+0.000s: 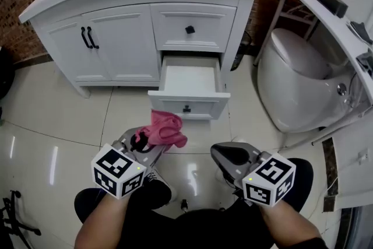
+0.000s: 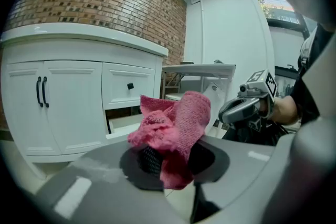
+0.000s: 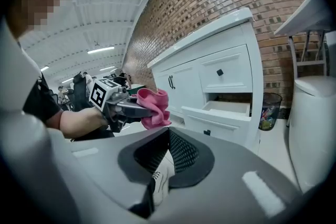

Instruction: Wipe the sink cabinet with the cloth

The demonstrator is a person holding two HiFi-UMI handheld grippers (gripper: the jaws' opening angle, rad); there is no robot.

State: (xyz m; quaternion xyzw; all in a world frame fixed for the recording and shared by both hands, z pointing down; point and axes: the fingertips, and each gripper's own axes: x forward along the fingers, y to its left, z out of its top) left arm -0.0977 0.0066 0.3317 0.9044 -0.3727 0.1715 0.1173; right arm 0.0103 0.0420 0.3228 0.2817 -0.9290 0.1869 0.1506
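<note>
Jaws of the left gripper [image 1: 150,147] pinch the pink cloth [image 1: 165,130], low centre; the right gripper [image 1: 228,155] looks closed, empty. Grip firmly and press a broad fold flat on the sink cabinet [image 1: 119,46], upper left.

The sink cabinet [image 1: 125,38] stands far, with the toilet [image 1: 297,87] at its right. The cloth [image 1: 165,130], in the left gripper [image 1: 154,146], is near, before the drawer [image 1: 201,103].
</note>
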